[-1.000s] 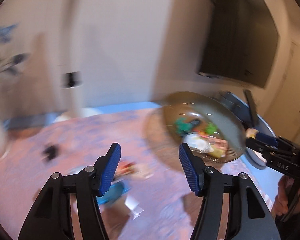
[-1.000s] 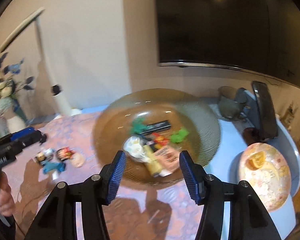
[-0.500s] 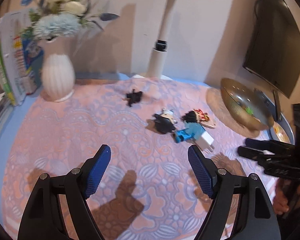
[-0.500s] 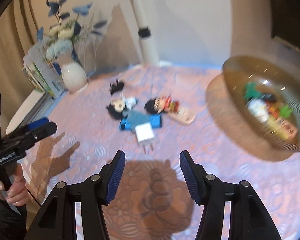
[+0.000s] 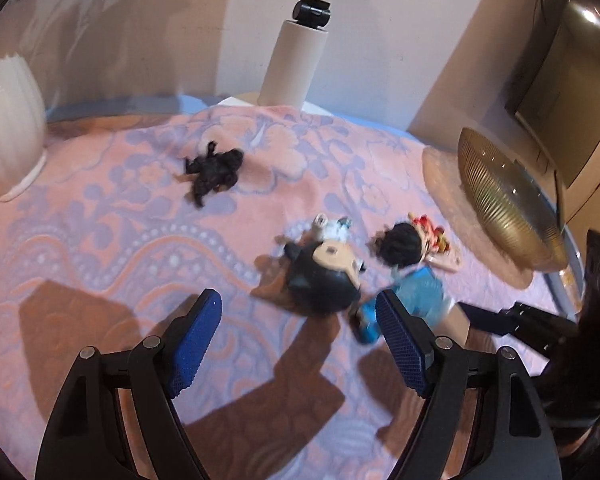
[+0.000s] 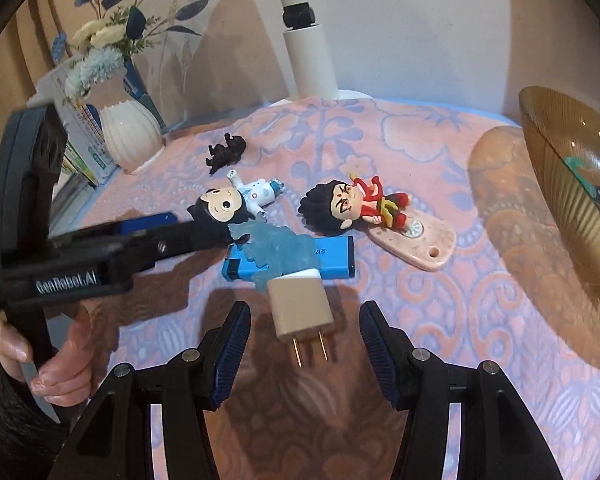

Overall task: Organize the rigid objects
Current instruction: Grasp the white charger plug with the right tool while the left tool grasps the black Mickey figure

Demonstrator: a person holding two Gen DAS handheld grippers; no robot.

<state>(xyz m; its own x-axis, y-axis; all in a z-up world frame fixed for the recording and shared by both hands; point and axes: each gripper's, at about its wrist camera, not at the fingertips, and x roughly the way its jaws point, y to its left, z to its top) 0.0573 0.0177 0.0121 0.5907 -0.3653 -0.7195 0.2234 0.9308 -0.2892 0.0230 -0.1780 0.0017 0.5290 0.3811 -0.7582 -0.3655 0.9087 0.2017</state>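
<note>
- Blue ribbed pads on your right hand-held gripper [image 6: 304, 344] stand apart with nothing clamped; the white charger plug [image 6: 300, 310] lies on the cloth just ahead of the gap, prongs pointing back toward you.
- Your left hand-held gripper [image 5: 298, 344] also gapes wide and empty, hanging over bare pink-and-lilac cloth [image 5: 100, 240] that covers the desk; in the right view its fingers [image 6: 192, 236] reach in from the left, held by your hand [image 6: 56, 356].
- Just beyond the plug lies a blue rectangular box [image 6: 332, 256], with a pale translucent blue figure [image 6: 276, 252] sprawled over it and touching the plug's far end.
- Behind those, the black-haired figurine in white [image 6: 236, 200] lies on its back, beside the left gripper's tips; whether they touch is hard to tell.
- To its right the red-robed figurine [image 6: 360, 204] lies partly on a pink oval tag [image 6: 420, 240].
- Farther back, a small black toy [image 6: 226, 152] sits alone.
- At the right edge, the amber ribbed glass bowl [image 6: 572, 208] holds small items.
- At the far left stand a white vase [image 6: 130, 136] with blue flowers, and a white lamp post [image 6: 308, 52] by the wall.
</note>
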